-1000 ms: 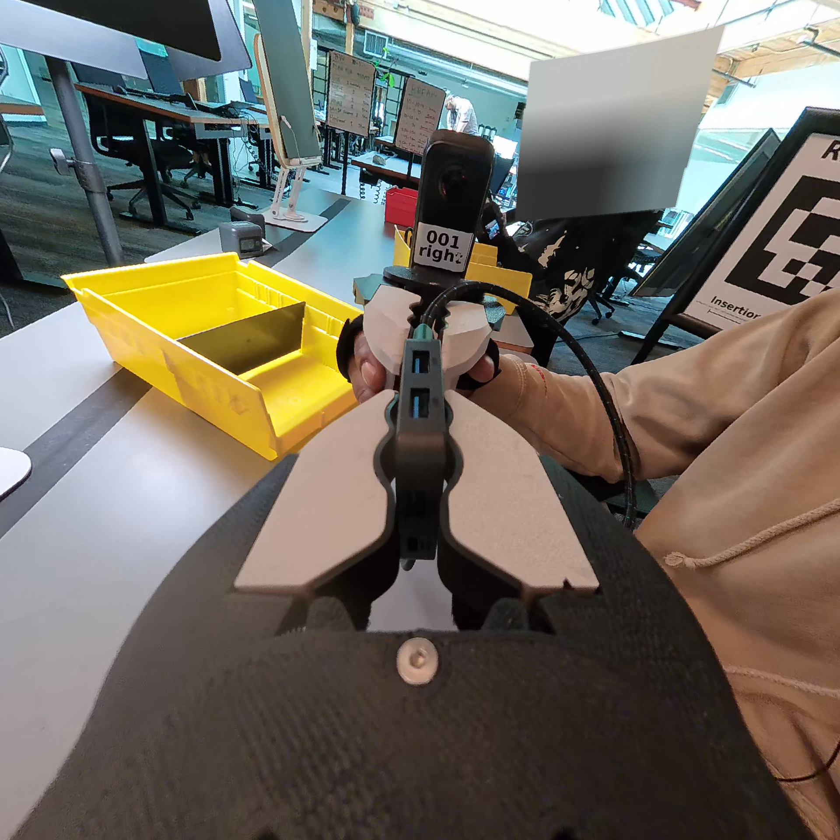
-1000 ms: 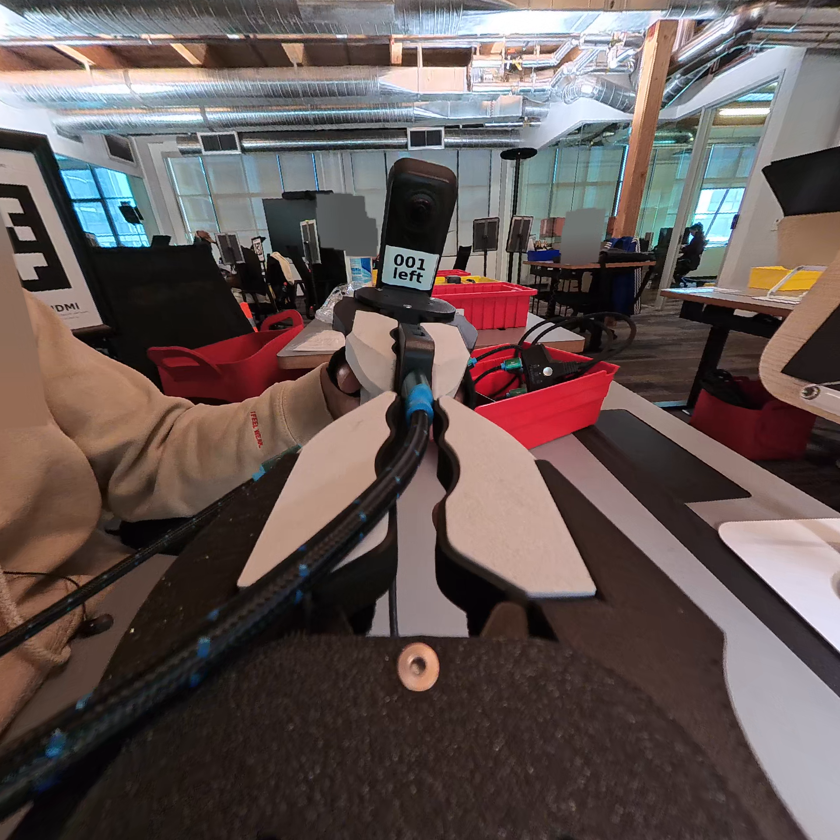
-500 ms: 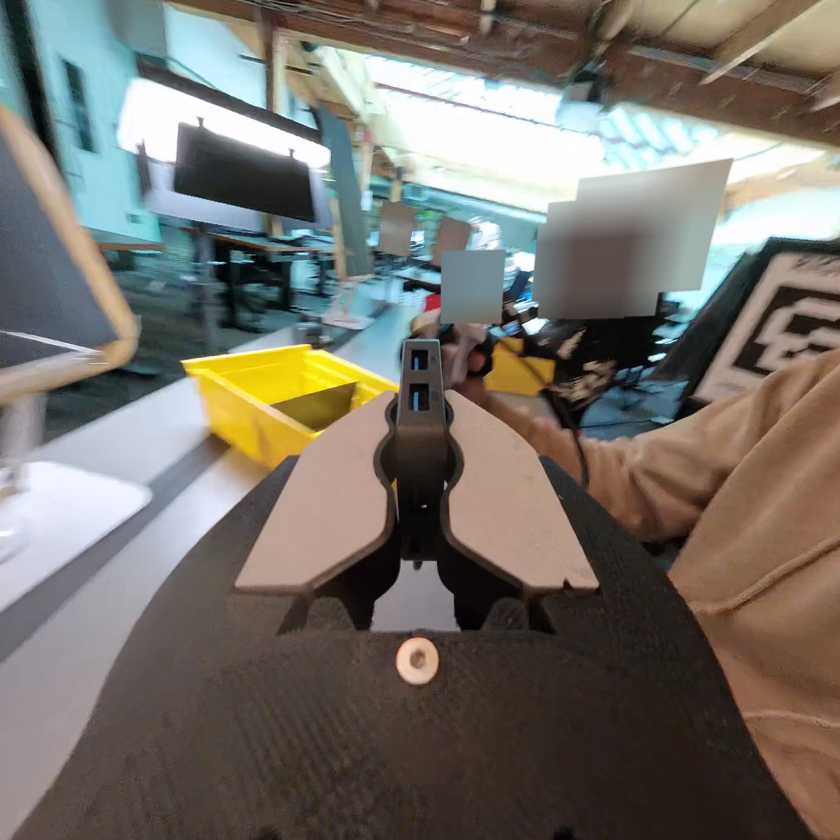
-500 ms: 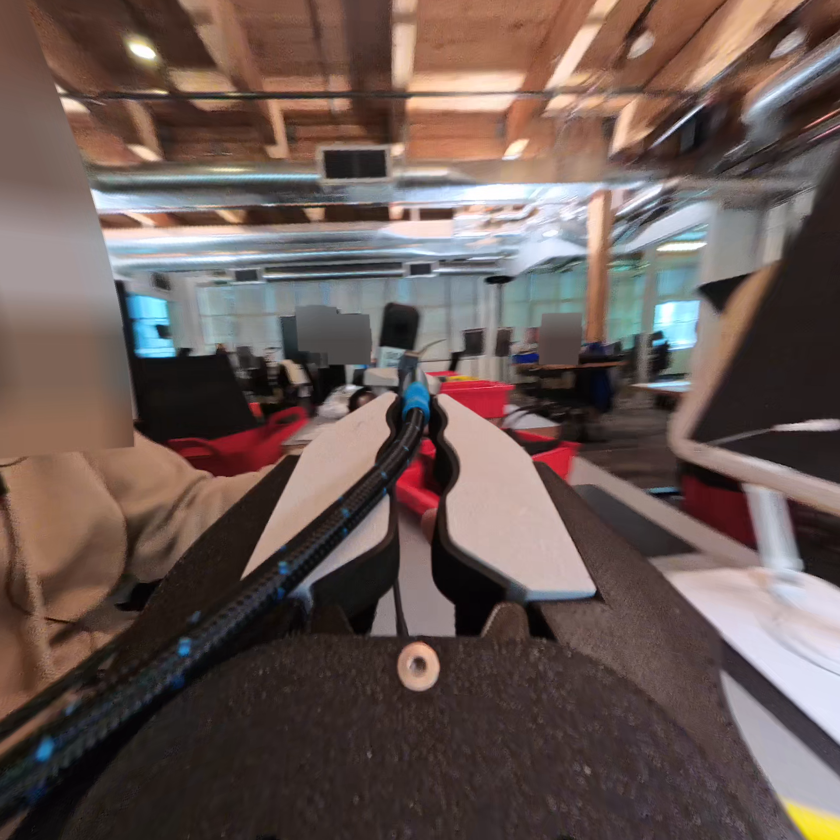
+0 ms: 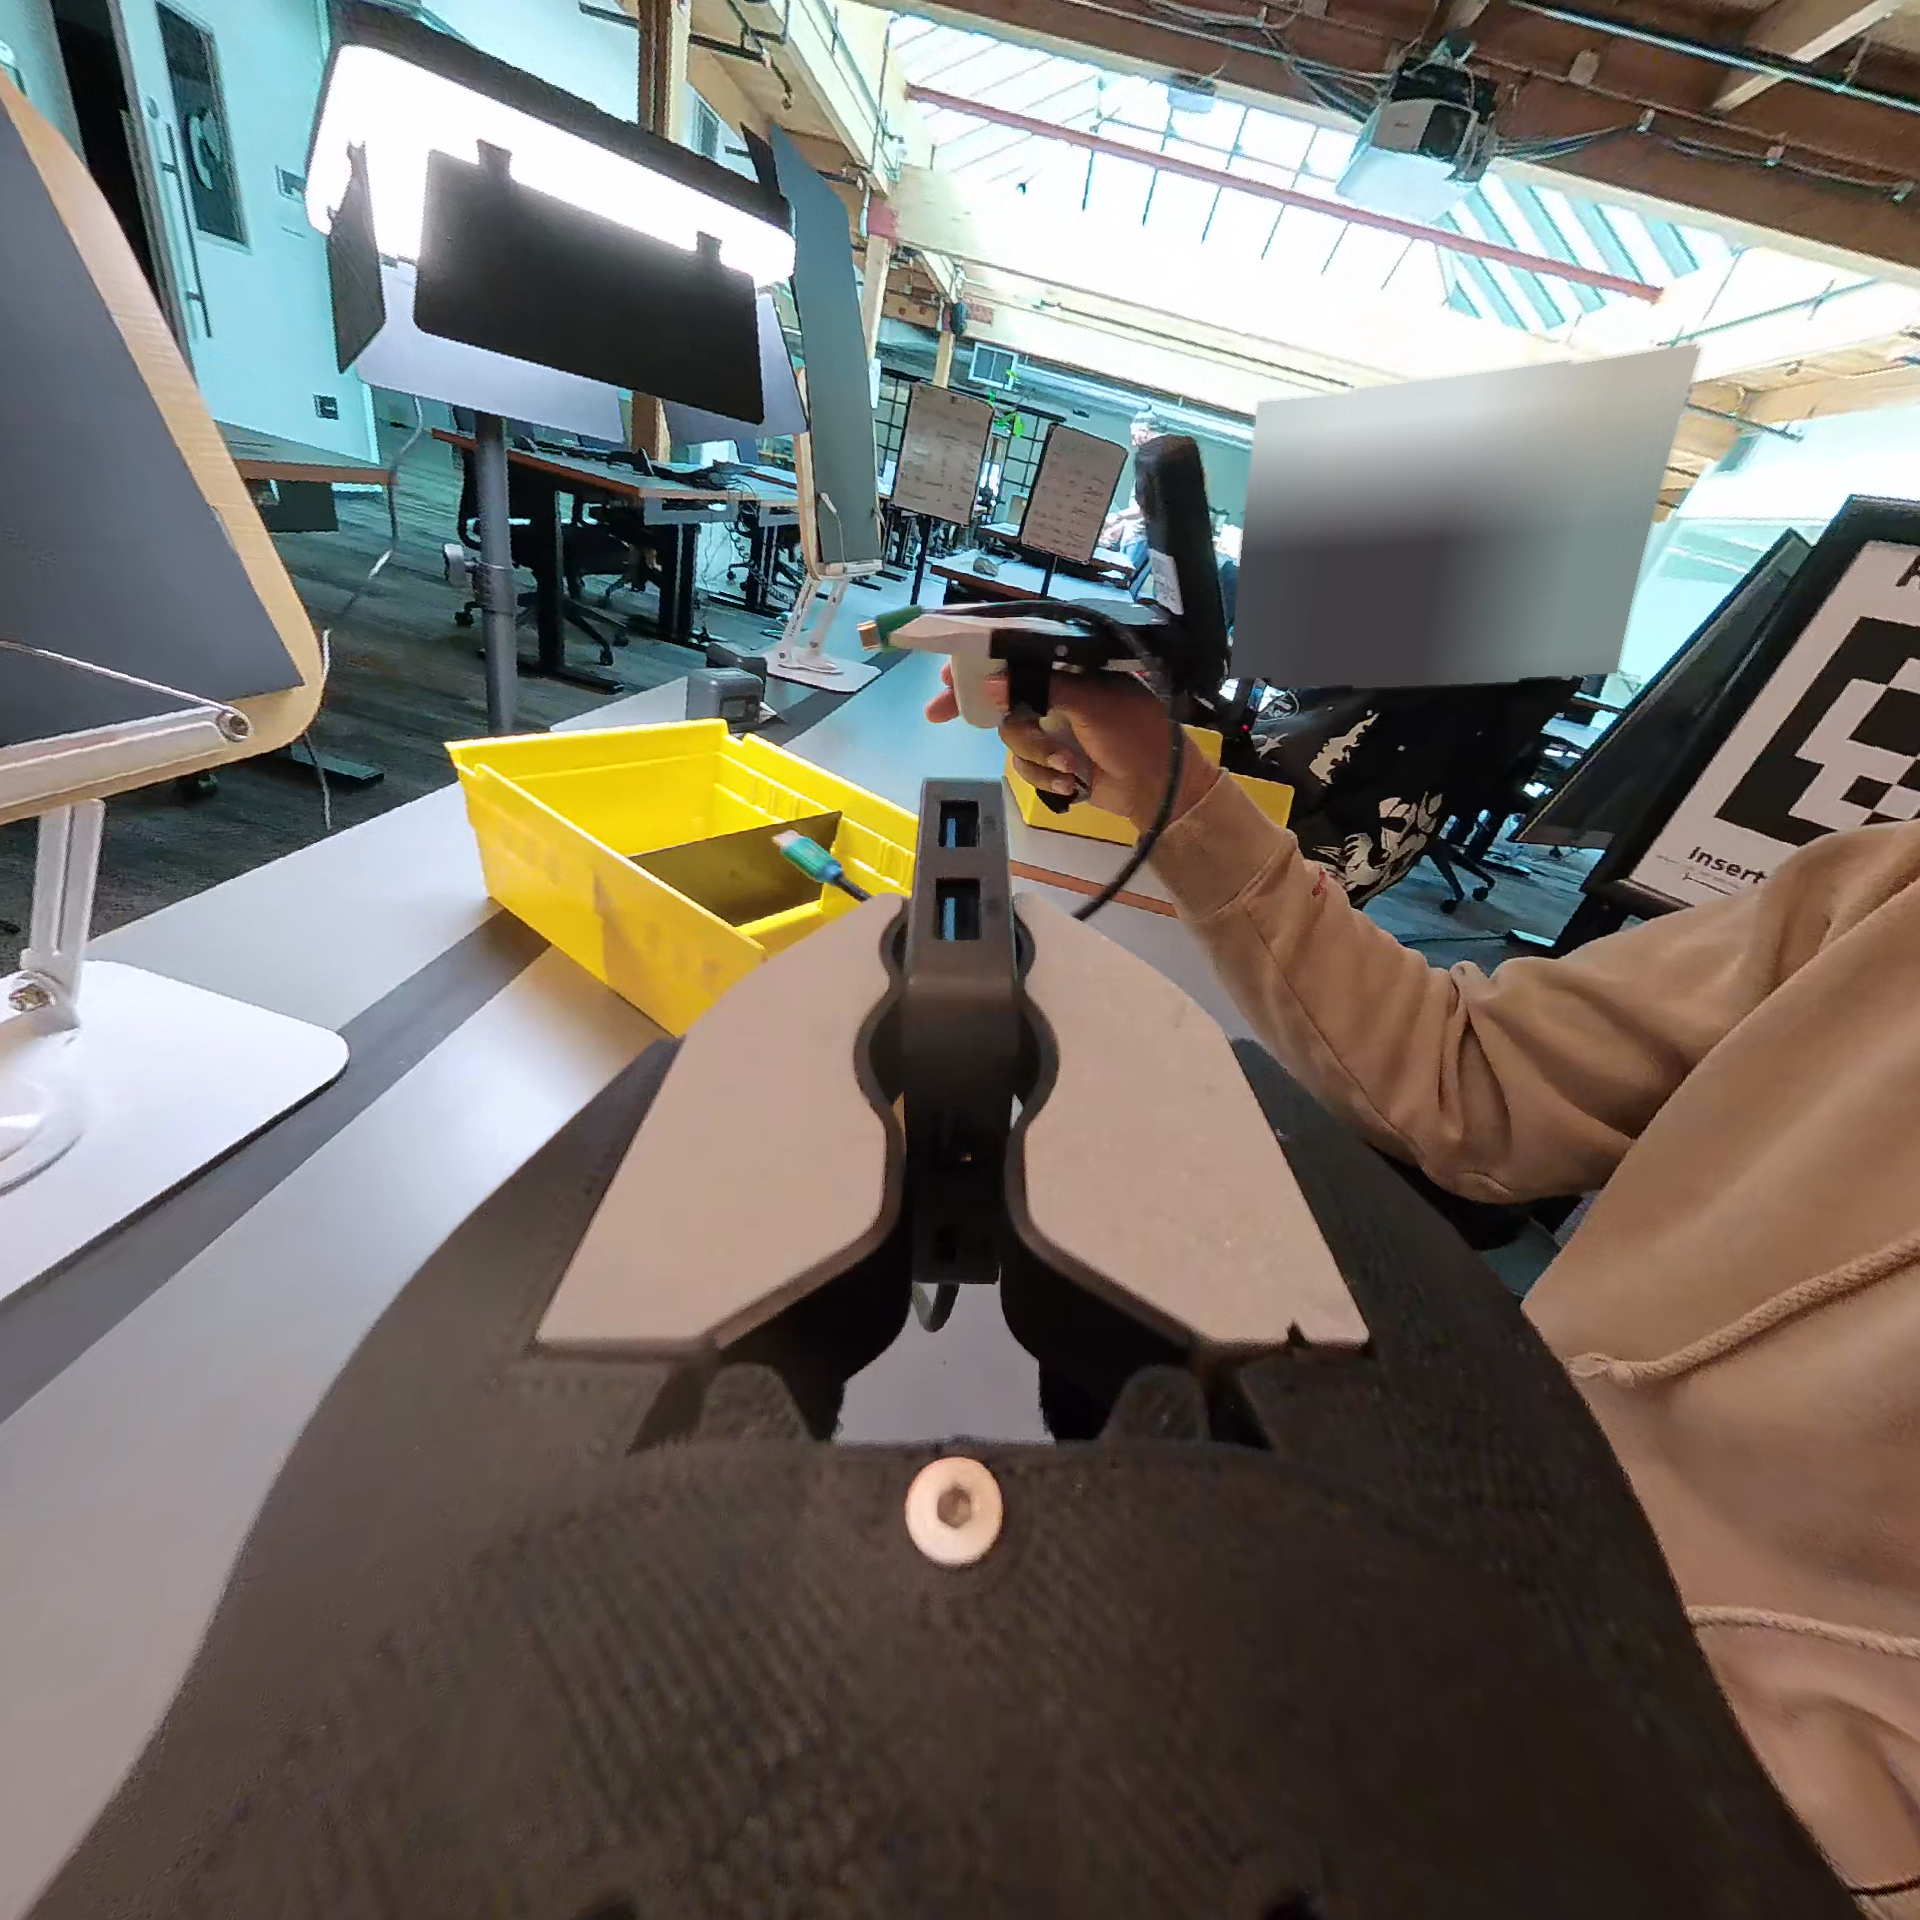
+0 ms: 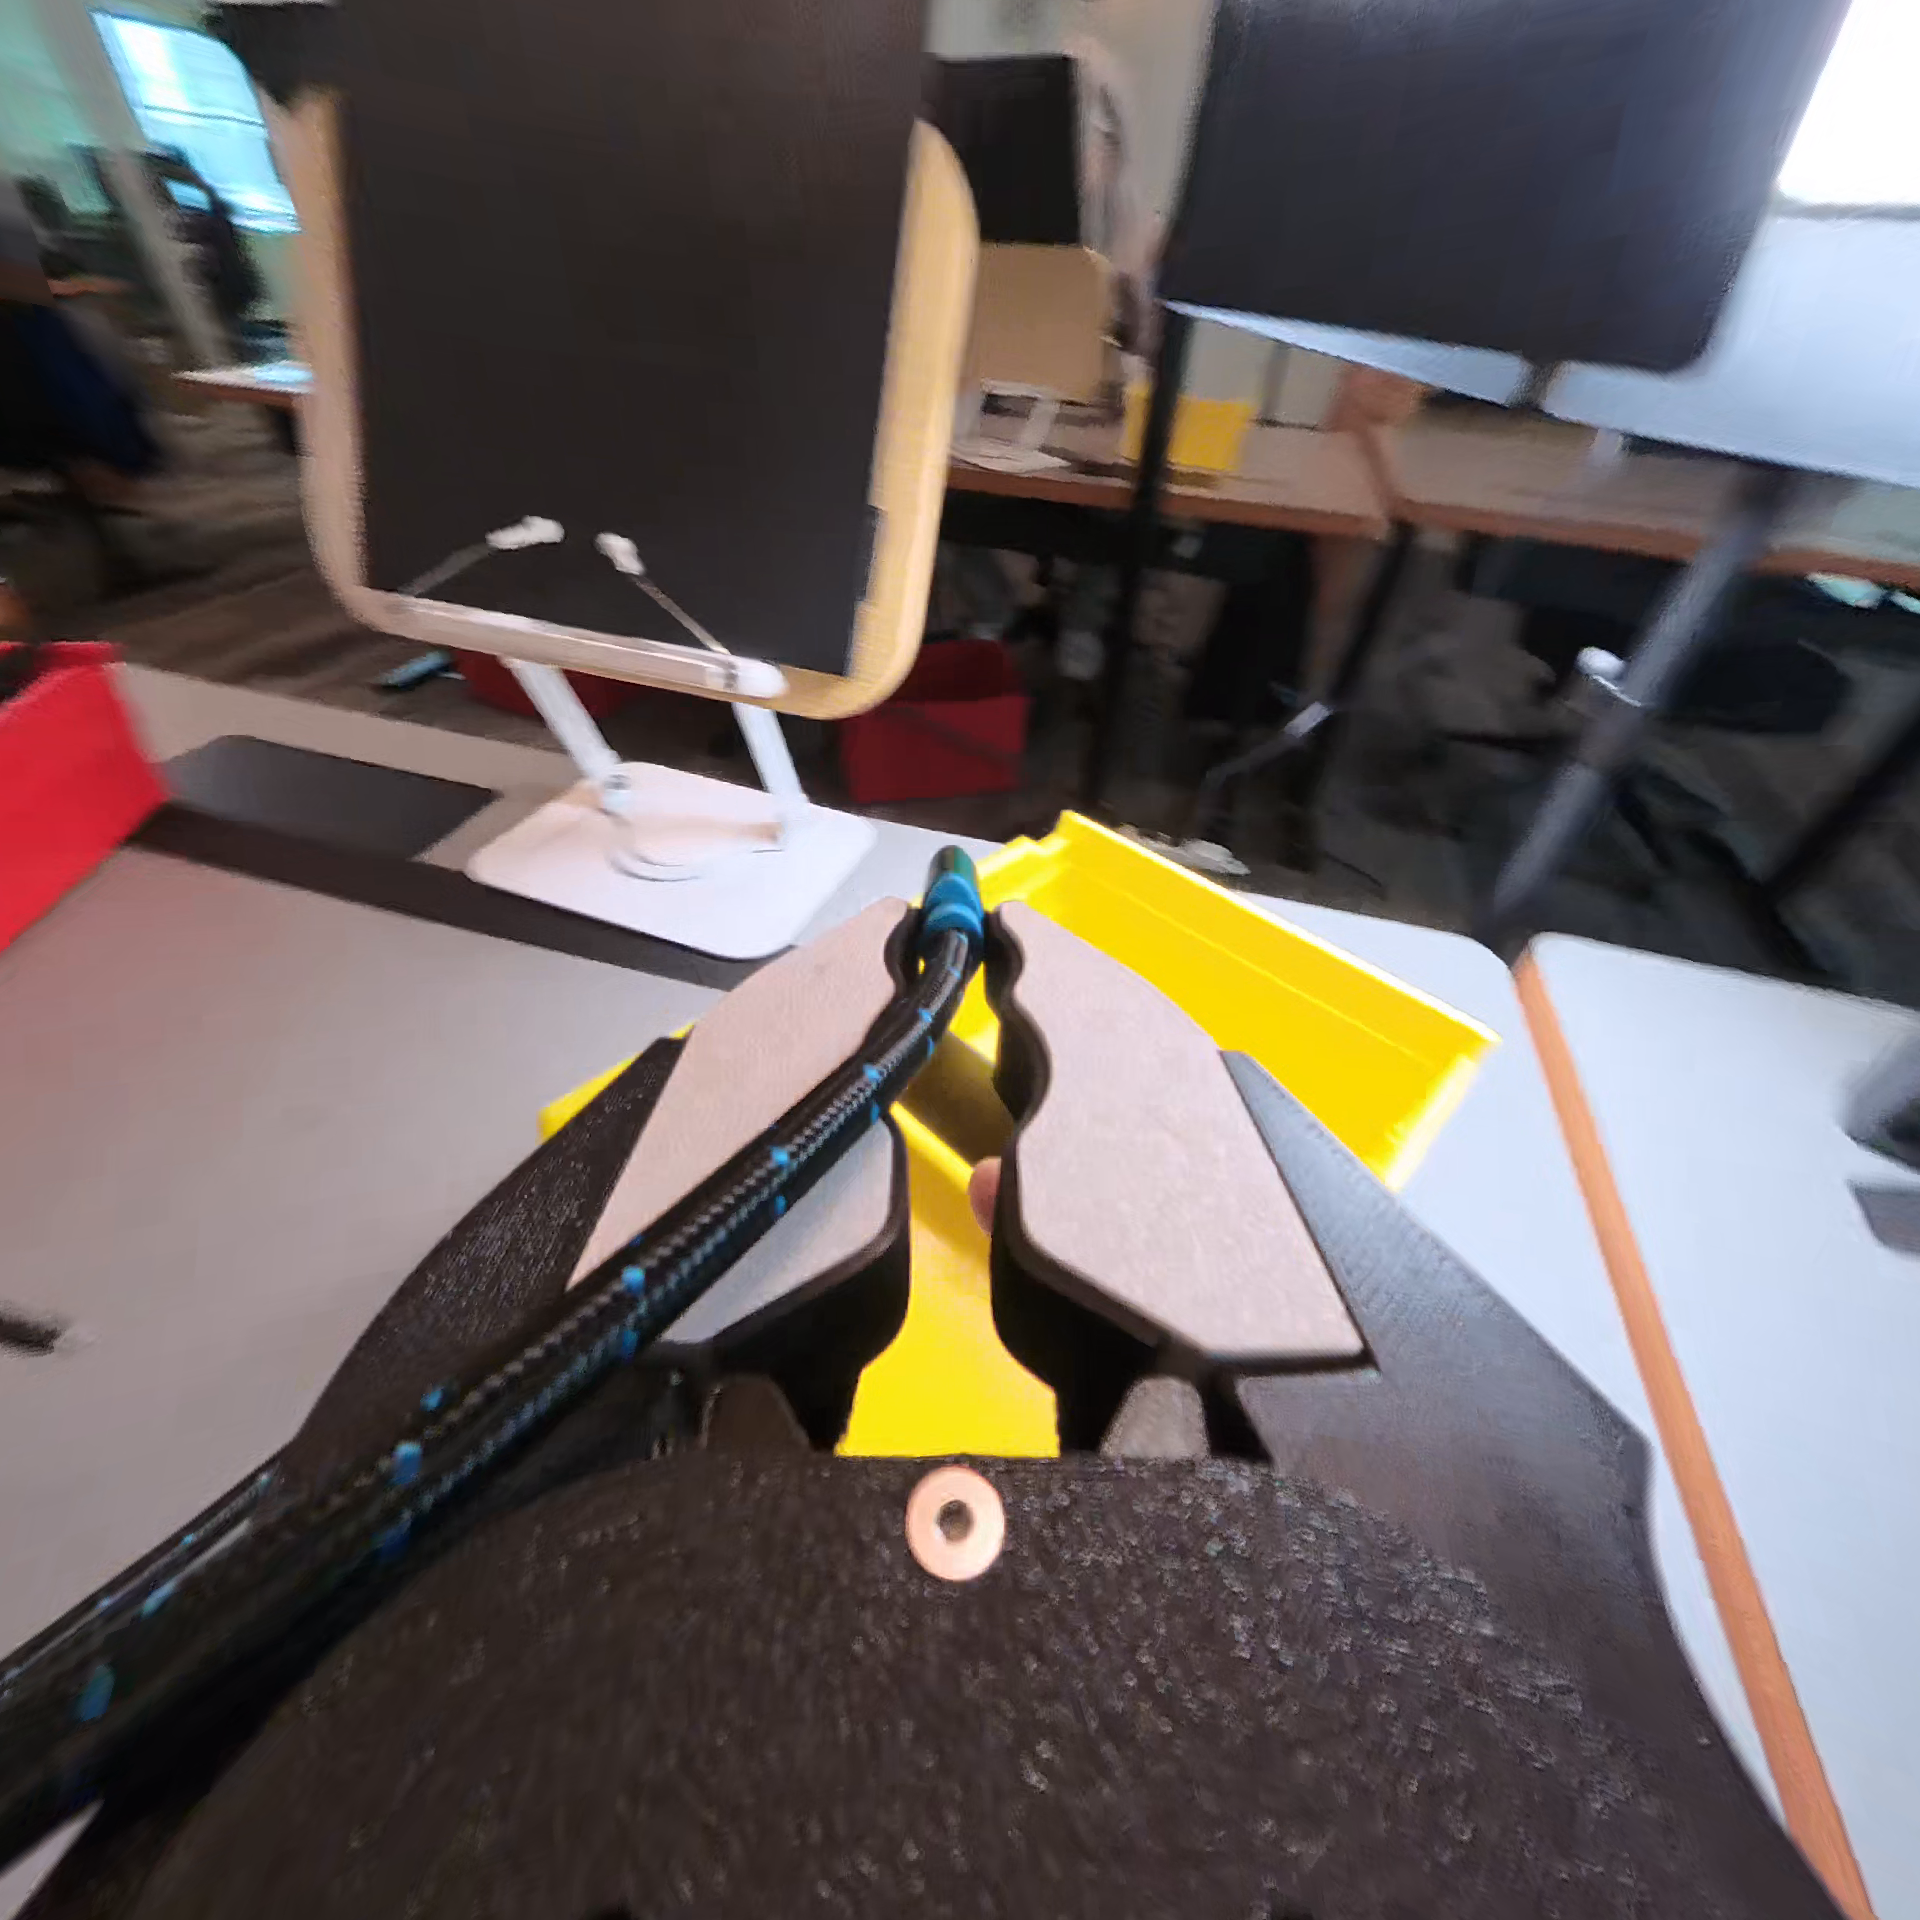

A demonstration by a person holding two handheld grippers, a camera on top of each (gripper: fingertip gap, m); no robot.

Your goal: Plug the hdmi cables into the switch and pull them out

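Observation:
My left gripper [image 5: 956,914] is shut on the black HDMI switch [image 5: 958,956], held upright above the table with two empty ports facing me. My right gripper [image 6: 951,914] is shut on a black braided HDMI cable [image 6: 727,1195] just behind its blue-green plug. In the left wrist view the right gripper [image 5: 914,631] is held up beyond the switch, apart from it, with the green plug [image 5: 881,630] pointing left. A second green-ended cable plug [image 5: 810,858] lies in the yellow bin [image 5: 582,831].
The yellow bin [image 6: 1299,997] lies under my right gripper. A tablet on a white stand [image 6: 665,831] is at the table's far side, with a red bin [image 6: 62,769] to the left. A person's beige sleeve [image 5: 1507,1039] reaches in from the right. The grippers' ends are close to 35 cm from one another.
The plug has come out of the switch. My right gripper has pulled away from the switch with the cable and swung over the yellow bin. The left gripper still holds the switch.

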